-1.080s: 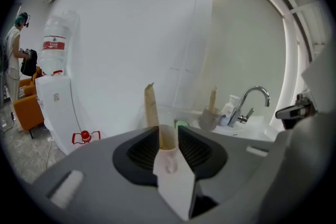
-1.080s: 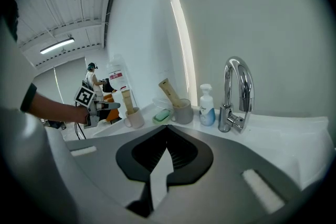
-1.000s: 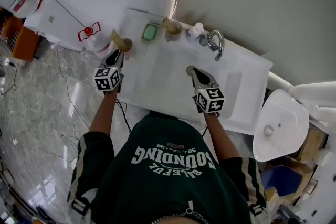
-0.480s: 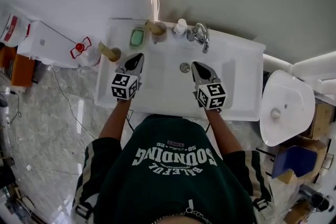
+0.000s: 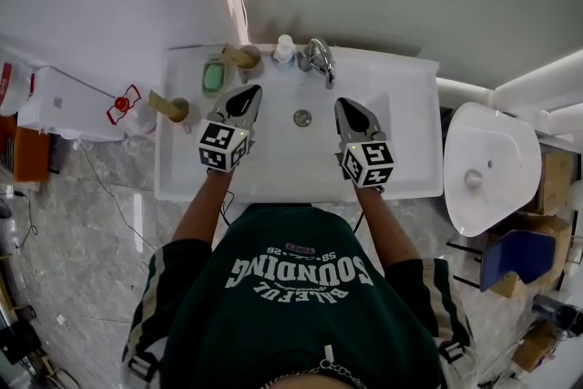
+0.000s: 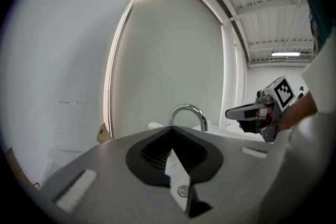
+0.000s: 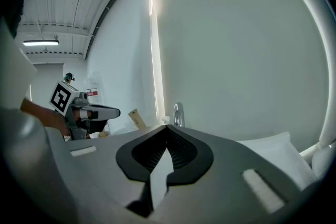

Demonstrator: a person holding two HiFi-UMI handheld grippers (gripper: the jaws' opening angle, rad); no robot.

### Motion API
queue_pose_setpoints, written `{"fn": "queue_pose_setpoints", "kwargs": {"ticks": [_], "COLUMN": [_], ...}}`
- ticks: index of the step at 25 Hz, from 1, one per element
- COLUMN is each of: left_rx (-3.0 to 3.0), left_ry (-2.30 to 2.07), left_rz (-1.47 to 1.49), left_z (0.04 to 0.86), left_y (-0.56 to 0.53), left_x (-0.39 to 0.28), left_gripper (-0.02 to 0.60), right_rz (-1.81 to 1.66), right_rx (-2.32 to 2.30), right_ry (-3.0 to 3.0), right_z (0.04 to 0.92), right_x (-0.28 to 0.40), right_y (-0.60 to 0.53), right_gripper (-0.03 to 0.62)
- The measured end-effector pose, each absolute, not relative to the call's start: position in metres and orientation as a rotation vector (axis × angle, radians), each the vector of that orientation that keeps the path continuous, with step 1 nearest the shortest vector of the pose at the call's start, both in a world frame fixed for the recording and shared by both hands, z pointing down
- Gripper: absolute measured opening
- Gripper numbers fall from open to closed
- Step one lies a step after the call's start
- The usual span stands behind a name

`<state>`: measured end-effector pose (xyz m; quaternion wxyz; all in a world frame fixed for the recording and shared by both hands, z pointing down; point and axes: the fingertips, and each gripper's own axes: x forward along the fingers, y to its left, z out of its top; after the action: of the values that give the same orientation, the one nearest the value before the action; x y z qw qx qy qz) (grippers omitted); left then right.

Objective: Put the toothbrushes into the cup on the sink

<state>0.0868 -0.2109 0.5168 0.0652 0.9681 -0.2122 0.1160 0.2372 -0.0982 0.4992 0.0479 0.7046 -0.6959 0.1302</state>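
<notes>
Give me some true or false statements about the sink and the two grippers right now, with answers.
1. The left gripper and right gripper hover over the sink, one on each side of the drain. True.
2. The left gripper holds a toothbrush. False: its jaws are together with nothing between them.
3. A green soap dish sits on the sink's back left rim. True.
4. The faucet stands at the sink's front right corner. False: it stands at the back, just behind the drain.
5. The right gripper's jaws are wide open. False: they are shut and empty.
</notes>
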Motion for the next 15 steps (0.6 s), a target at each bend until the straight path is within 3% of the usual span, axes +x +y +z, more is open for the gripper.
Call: {"fn": "queue_pose_setpoints", "kwargs": {"ticks": [15], "left_rx": [2.944], "left_ry": [-0.623], "left_rz": [0.362], "left_z": [0.511], "left_y": [-0.201], "left_x": [0.101], "left_gripper": [0.051], "right_rz": [0.342], "right_rx": [2.151], "right_ry": [-2.121], "right_z": [0.488], "right_x": [0.247], "right_y": [-0.103], "right_gripper": [0.002]}}
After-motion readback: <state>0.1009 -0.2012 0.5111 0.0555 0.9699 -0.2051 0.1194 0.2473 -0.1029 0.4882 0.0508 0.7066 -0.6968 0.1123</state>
